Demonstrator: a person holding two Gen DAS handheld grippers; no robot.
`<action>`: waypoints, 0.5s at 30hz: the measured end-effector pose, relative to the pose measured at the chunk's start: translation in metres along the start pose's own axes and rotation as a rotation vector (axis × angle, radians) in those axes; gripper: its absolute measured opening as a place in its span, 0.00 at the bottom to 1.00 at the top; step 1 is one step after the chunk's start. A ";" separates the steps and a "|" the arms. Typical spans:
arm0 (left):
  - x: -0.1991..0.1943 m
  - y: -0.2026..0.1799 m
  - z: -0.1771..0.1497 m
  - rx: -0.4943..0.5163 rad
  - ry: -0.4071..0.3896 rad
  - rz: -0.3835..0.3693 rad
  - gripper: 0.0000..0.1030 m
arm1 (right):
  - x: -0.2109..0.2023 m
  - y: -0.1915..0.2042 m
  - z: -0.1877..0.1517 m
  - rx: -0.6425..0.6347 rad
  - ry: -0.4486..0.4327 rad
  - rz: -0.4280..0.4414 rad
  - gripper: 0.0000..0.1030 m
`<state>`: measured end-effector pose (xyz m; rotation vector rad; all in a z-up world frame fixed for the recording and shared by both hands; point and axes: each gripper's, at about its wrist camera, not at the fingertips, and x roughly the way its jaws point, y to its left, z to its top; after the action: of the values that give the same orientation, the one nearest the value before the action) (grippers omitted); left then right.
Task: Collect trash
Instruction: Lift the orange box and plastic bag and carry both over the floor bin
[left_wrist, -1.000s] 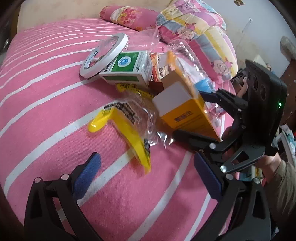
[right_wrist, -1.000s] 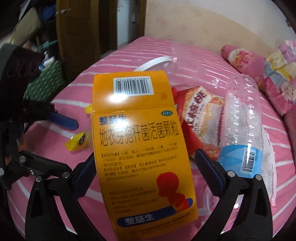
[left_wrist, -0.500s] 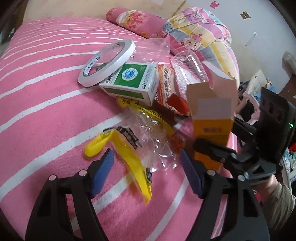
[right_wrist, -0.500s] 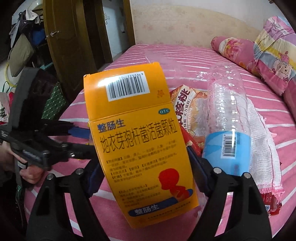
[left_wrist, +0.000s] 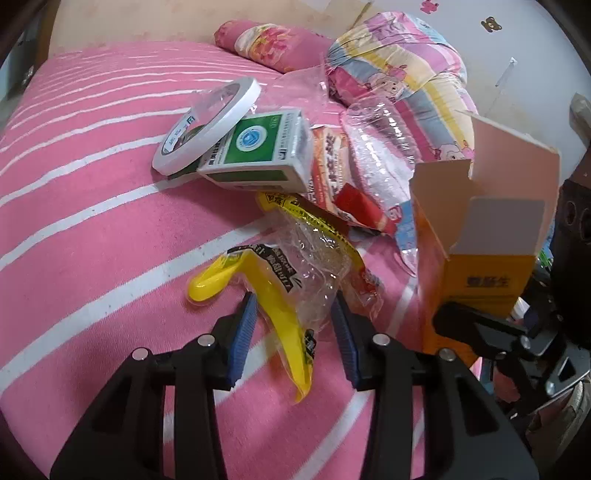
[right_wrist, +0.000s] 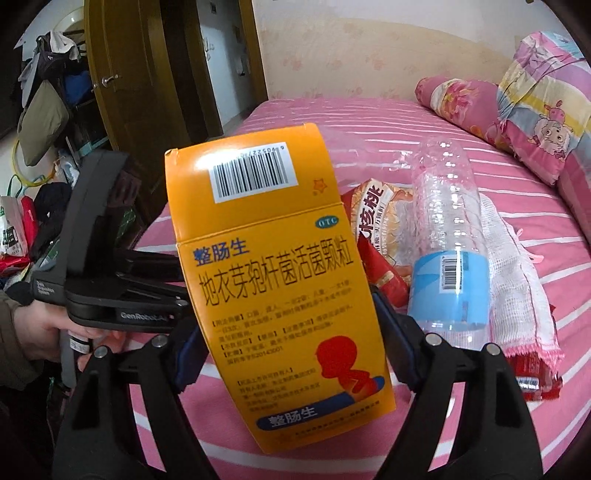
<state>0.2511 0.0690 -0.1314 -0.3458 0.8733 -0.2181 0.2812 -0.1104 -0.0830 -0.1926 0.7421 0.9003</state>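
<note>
My right gripper (right_wrist: 284, 343) is shut on an orange medicine box (right_wrist: 273, 280) and holds it upright above the pink striped bed; the box also shows in the left wrist view (left_wrist: 484, 251) with its top flap open. My left gripper (left_wrist: 291, 332) has narrowed around a yellow and clear plastic wrapper (left_wrist: 280, 291) lying on the bed, its blue pads close on either side; I cannot tell whether they grip it. Behind lie a green and white box (left_wrist: 258, 151), a tape roll (left_wrist: 207, 122), a red snack bag (left_wrist: 332, 173) and a clear bottle (right_wrist: 447, 236).
A white mesh cloth (right_wrist: 517, 280) lies beside the bottle. Pillows and a folded quilt (left_wrist: 399, 74) sit at the head of the bed. A wooden door (right_wrist: 147, 92) and cluttered floor lie past the bed's left edge in the right wrist view.
The right gripper lifted the orange box off the bed and stood it upright. The left gripper moved forward over the yellow wrapper and its jaws narrowed from wide open.
</note>
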 end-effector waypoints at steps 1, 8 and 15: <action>-0.005 -0.002 -0.002 0.000 -0.007 -0.003 0.39 | -0.005 0.003 -0.001 0.007 -0.007 0.002 0.77; -0.044 -0.010 -0.017 -0.028 -0.059 -0.026 0.39 | -0.030 0.022 -0.005 0.042 -0.047 0.004 0.77; -0.093 -0.027 -0.035 -0.044 -0.132 -0.048 0.39 | -0.065 0.051 -0.015 0.090 -0.105 0.007 0.77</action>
<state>0.1647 0.0675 -0.0759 -0.4184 0.7414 -0.2186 0.2085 -0.1266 -0.0438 -0.0630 0.6844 0.8748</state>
